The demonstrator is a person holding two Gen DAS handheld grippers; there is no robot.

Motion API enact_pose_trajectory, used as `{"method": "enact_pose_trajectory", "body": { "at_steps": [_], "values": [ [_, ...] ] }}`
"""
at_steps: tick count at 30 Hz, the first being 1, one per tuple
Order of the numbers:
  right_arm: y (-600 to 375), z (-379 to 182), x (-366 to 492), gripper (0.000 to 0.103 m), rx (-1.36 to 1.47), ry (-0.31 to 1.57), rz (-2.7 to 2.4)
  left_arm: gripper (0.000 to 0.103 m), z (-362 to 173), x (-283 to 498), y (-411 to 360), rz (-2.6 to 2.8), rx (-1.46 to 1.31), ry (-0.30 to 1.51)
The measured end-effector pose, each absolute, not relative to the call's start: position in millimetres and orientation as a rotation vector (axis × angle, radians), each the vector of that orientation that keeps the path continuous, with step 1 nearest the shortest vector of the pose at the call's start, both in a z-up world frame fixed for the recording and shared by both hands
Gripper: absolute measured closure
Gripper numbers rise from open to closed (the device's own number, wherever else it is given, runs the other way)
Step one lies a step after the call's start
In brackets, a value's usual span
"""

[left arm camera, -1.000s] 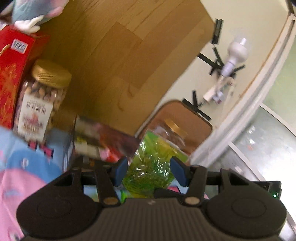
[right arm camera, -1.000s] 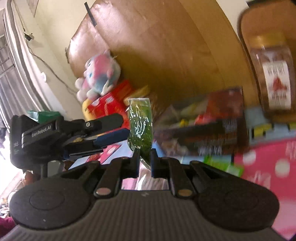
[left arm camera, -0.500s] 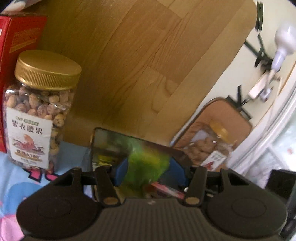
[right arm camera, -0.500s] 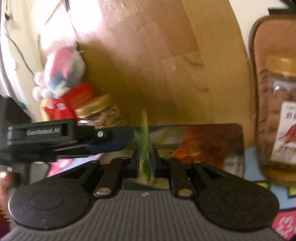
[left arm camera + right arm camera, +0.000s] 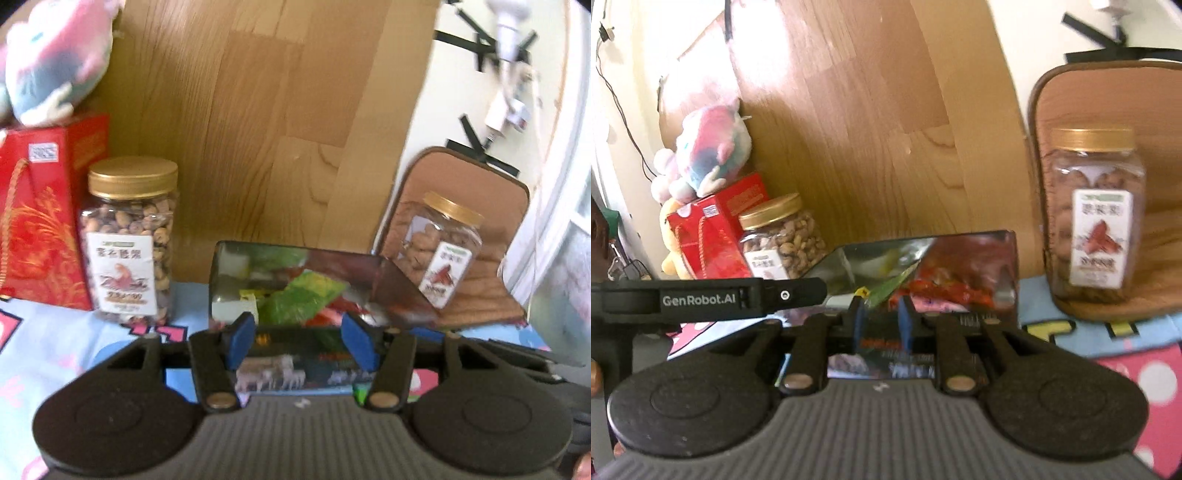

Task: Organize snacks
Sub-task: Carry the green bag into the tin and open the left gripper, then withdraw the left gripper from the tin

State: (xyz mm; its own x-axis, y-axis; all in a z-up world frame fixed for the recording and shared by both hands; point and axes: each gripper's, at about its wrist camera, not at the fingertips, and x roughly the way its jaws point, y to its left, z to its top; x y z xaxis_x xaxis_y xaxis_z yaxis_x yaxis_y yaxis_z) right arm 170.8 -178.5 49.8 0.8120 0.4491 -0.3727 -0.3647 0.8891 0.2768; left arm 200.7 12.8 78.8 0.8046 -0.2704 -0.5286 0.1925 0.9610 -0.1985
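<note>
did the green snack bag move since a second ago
Yes. It was pinched upright in the right gripper's jaws above the open box; now the green snack bag lies inside that box, and those jaws are open and empty.

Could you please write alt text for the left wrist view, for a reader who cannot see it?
The left gripper, fingers apart and empty, points at an open snack box holding a green packet and other packets. A gold-lidded nut jar and a red gift box stand left of it, a second jar right, before a wooden board.
</note>
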Motion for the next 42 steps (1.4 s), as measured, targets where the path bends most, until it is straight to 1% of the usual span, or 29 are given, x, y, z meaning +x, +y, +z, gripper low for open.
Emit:
{"method": "enact_pose_trajectory", "body": {
  "at_steps": [9, 13, 18, 27, 29, 32, 35, 42],
  "values": [
    [-182, 35, 92, 0.078, 0.193, 0.467, 0.357, 0.049, 65, 132, 7, -0.178, -0.067, 0.604],
    [-183, 24, 69, 0.074, 0.197, 0.483, 0.328, 0.049, 51, 113, 12, -0.156, -0.070, 0.643],
    [-182, 10, 47, 0.073, 0.211, 0.528, 0.334, 0.049, 37, 92, 20, -0.123, -0.062, 0.669],
    [-168, -5, 23, 0.072, 0.185, 0.573, 0.369, 0.049, 9, 74, 39, -0.062, -0.054, 0.707],
    [-165, -6, 21, 0.071, 0.176, 0.574, 0.369, 0.044, 7, 70, 42, -0.061, -0.047, 0.686],
    [-162, -6, 21, 0.071, 0.166, 0.571, 0.365, 0.043, 4, 69, 42, -0.050, -0.017, 0.674],
    [-163, -6, 23, 0.069, 0.151, 0.559, 0.325, 0.038, 3, 70, 40, -0.057, -0.001, 0.667],
    [-167, -11, 27, 0.069, 0.187, 0.579, 0.295, 0.037, 2, 70, 40, -0.067, 0.005, 0.666]
  ]
}}
